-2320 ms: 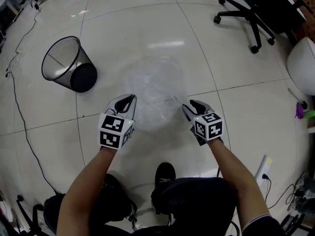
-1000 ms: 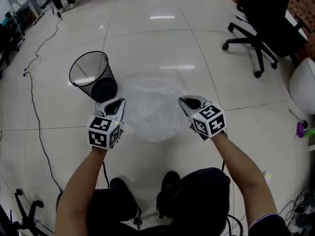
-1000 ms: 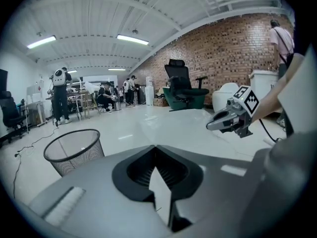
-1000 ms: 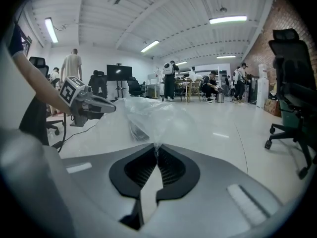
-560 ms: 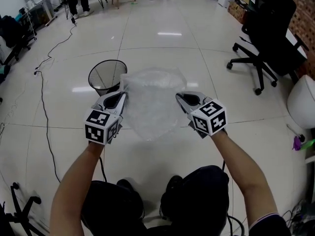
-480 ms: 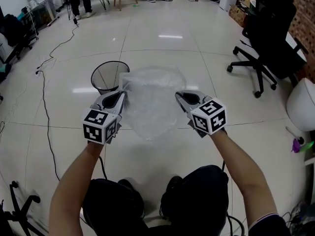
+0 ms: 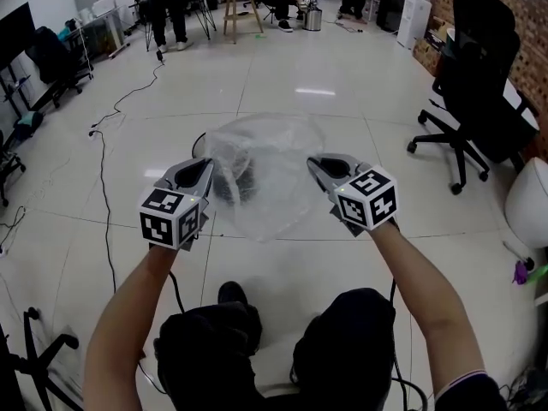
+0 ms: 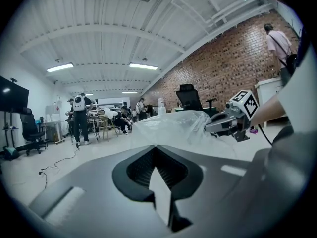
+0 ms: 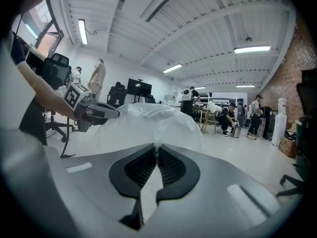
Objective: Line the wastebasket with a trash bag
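Observation:
A clear plastic trash bag hangs in the air, stretched between my two grippers. My left gripper is shut on the bag's left edge and my right gripper is shut on its right edge. The black mesh wastebasket stands on the floor beyond, seen dimly through the bag. In the left gripper view the bag billows just past the closed jaws, with the right gripper across it. In the right gripper view the bag rises from the closed jaws and the left gripper holds the far side.
A black office chair stands at the right and a white rounded object at the right edge. A black cable snakes over the tiled floor at the left. People and a stool are at the far end of the room.
Both grippers have risen with the bag, lifting it off the floor. The wastebasket, earlier to the left of the bag, now shows behind and through it.

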The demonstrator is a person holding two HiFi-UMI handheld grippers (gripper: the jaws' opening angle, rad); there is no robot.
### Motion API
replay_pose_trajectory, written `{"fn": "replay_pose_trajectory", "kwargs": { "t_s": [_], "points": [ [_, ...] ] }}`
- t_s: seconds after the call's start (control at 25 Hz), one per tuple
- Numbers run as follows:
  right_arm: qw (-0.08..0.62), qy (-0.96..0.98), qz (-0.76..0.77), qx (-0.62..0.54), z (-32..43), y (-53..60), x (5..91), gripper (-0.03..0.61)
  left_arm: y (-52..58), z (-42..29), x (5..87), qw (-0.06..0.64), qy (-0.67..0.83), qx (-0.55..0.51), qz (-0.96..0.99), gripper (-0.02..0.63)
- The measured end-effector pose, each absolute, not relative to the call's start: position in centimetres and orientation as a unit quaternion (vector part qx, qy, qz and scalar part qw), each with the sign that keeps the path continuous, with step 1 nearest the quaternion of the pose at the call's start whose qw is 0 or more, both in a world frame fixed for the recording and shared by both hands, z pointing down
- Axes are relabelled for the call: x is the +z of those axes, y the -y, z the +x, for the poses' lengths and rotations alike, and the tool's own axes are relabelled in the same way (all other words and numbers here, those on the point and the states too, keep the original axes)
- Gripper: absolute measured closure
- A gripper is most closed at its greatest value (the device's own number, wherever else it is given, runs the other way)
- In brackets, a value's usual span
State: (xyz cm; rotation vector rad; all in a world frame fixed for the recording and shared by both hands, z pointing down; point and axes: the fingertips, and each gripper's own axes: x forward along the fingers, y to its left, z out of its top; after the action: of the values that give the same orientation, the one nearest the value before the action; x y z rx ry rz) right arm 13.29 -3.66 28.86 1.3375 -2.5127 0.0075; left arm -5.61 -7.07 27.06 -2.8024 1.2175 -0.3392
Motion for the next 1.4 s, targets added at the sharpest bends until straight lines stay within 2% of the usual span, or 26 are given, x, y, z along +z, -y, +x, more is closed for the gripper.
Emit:
{"fn": "replay_pose_trajectory", "kwargs": {
  "t_s": [0.48, 0.88, 1.4],
  "points": [
    [0.152, 0.876, 0.457, -0.014, 9.1, 7.3, 26.9, 0.577, 9.9, -9.3, 25.6, 0.044, -0.397, -0.089, -0.912, 0.603],
    [0.136, 0.885, 0.444, -0.028, 9.1, 12.7, 26.0, 0.577, 15.4, -9.9, 25.3, 0.045, -0.412, -0.094, -0.905, 0.603],
    [0.154, 0.894, 0.419, -0.040, 8.4, 21.0, 25.2, 0.577, 23.8, -9.6, 24.8, 0.053, -0.407, -0.092, -0.907, 0.603]
  ]
}}
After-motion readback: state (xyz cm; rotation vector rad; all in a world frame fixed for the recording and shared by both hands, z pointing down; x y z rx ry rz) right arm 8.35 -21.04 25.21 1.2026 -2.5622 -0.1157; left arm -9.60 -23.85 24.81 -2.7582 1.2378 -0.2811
